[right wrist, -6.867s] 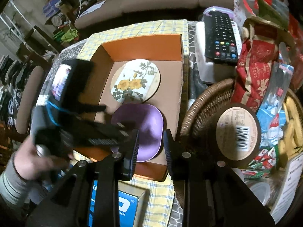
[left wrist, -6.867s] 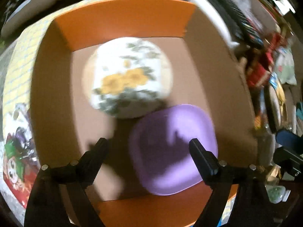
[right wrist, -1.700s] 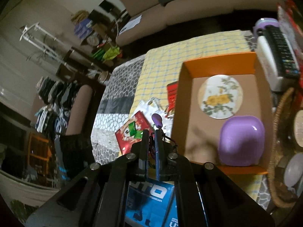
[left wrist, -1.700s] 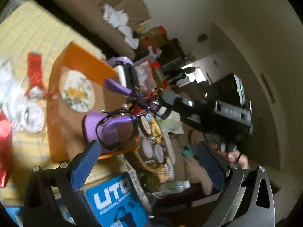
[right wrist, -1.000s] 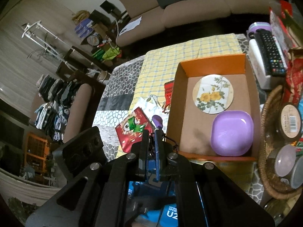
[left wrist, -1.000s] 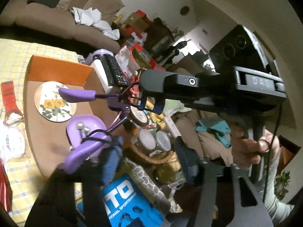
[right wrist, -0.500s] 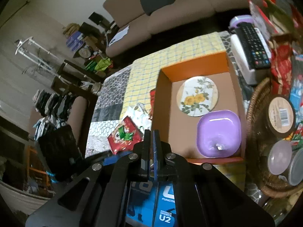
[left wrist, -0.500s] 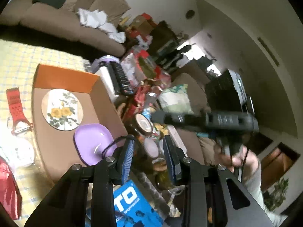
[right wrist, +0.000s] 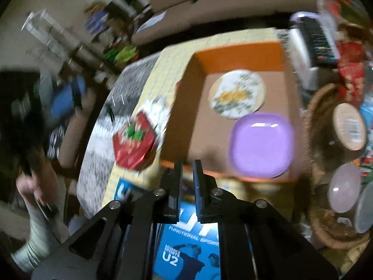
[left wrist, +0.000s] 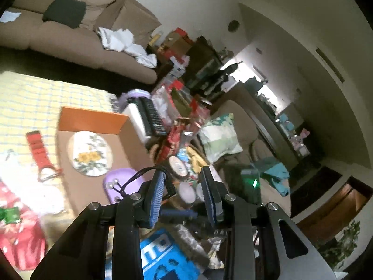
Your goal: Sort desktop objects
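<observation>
My left gripper (left wrist: 183, 171) is raised over the table's near edge. A black cord (left wrist: 137, 177) with two pale tips loops out from its left finger, and a dark purple bar (left wrist: 179, 212) lies across between the fingers; the grip looks shut on this corded thing. My right gripper (right wrist: 188, 163) hovers over the blue booklet (right wrist: 188, 252), its jaws opening with nothing between them. The orange box (right wrist: 240, 56) holds a floral plate (right wrist: 237, 96) and a purple plate (right wrist: 261, 144). The same cord (right wrist: 109, 112) dangles, blurred, at far left.
A wicker basket (right wrist: 319, 126) of jars stands right of the box, with a remote (right wrist: 319, 39) behind it. A red packet (right wrist: 132, 142) and a red strap (left wrist: 38, 150) lie left of the box. A person's hand (right wrist: 28, 186) shows at lower left.
The purple-handled cord has passed from my right gripper to my left one. My left gripper has closed on it and risen. My right gripper has sunk toward the booklet and parted slightly.
</observation>
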A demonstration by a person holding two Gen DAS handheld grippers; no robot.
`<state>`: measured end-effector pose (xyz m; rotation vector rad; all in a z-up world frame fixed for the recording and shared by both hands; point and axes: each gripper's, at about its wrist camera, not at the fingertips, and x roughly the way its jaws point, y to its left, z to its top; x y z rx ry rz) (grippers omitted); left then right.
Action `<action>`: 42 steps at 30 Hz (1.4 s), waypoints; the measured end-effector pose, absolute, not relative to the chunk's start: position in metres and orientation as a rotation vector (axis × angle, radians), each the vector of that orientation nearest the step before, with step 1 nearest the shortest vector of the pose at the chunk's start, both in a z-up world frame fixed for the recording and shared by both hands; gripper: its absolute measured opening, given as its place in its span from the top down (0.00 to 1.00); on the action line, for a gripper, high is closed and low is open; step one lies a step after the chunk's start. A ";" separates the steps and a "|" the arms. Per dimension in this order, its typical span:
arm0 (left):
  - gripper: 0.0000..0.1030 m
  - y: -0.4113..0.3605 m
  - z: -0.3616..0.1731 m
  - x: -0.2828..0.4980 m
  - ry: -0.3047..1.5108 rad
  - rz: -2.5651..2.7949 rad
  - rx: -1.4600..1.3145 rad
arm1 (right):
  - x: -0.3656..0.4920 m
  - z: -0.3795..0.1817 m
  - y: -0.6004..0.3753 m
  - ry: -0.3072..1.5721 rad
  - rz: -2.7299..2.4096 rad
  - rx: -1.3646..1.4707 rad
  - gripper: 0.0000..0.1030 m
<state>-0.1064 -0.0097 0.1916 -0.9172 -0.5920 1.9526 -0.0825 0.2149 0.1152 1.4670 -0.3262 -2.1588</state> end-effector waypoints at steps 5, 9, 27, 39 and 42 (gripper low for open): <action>0.70 -0.047 0.176 -0.090 -0.583 2.009 -0.967 | -0.078 0.083 0.155 -0.204 -2.027 1.536 0.86; 0.70 -0.080 0.158 -0.077 -0.604 2.051 -0.985 | -0.077 0.052 0.132 -0.323 -1.988 1.641 0.77; 0.70 -0.119 0.106 -0.069 -0.704 1.999 -1.004 | -0.091 -0.034 0.156 -0.847 -2.045 1.712 0.79; 0.70 -0.114 0.120 -0.066 -0.688 2.015 -1.000 | -0.084 0.007 0.146 -0.894 -1.962 1.562 0.92; 0.70 -0.105 0.136 -0.063 -0.662 2.018 -0.989 | -0.077 0.044 0.146 -0.867 -1.955 1.491 0.92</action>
